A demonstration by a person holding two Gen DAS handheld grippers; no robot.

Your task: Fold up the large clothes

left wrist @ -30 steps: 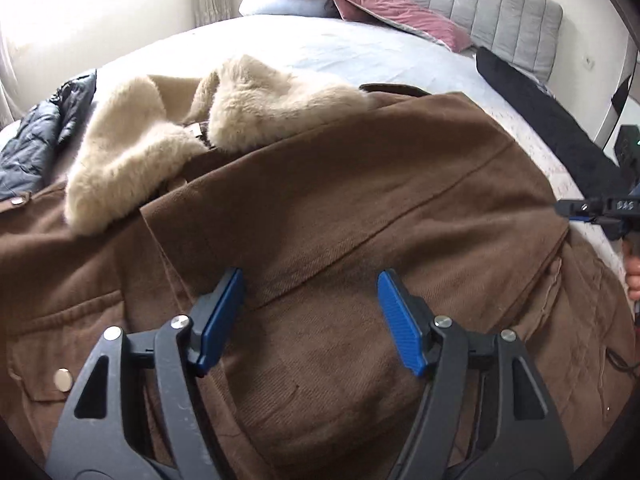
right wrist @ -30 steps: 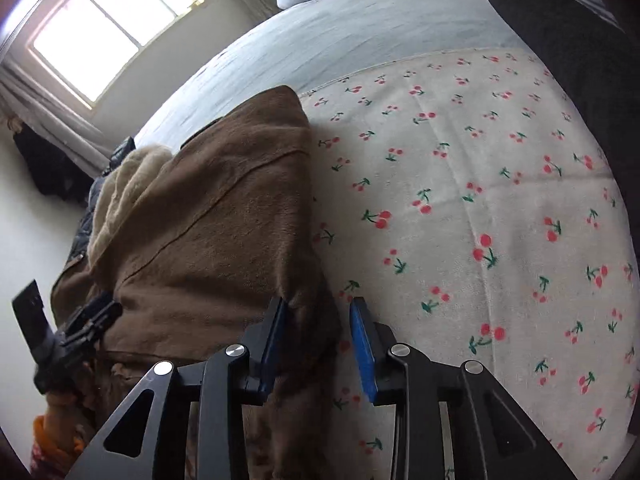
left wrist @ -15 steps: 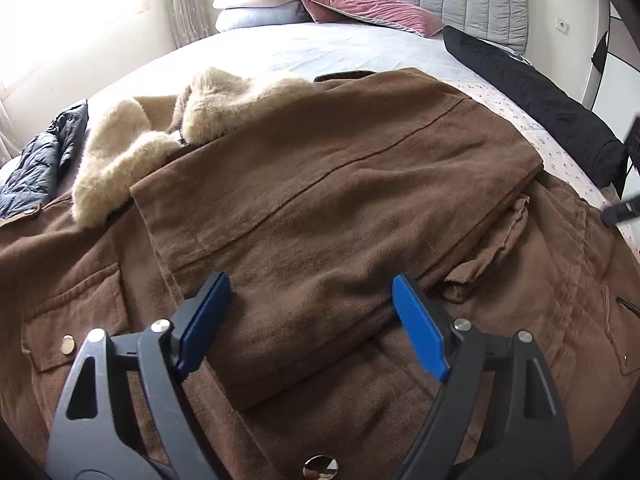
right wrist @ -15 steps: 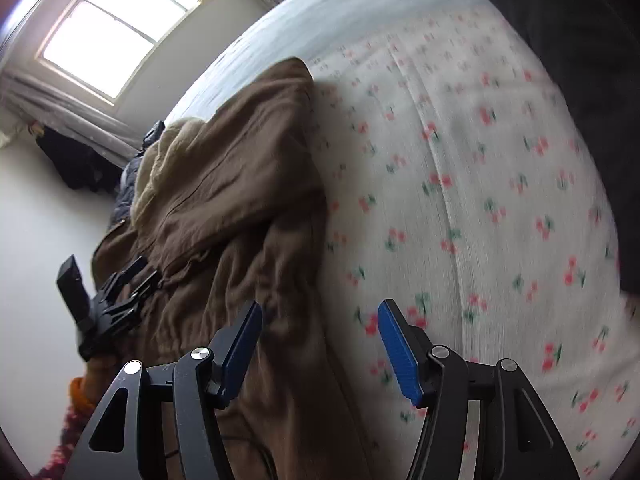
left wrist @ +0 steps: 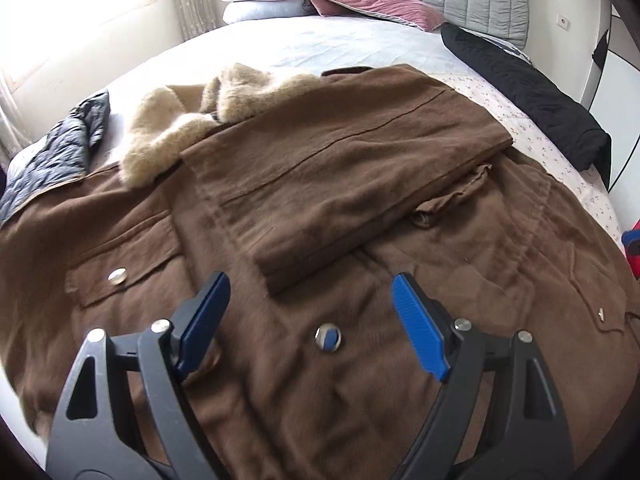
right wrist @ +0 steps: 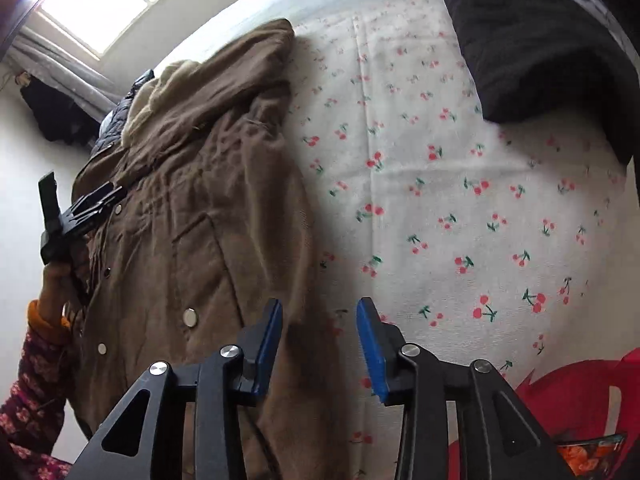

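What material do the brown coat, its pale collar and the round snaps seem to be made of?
Coat: thick matte woven fabric, perhaps wool or a brushed blend; the surface looks soft and slightly fuzzy. Collar: long fluffy beige pile, fur or faux fur; I cannot tell which. Snaps: shiny silver, probably metal.

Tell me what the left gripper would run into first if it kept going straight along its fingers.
Most likely the brown coat: the open left gripper points down at its front, near a metal snap button, just short of the folded sleeve. Nothing shows between the fingers and the cloth, though depth is hard to judge.
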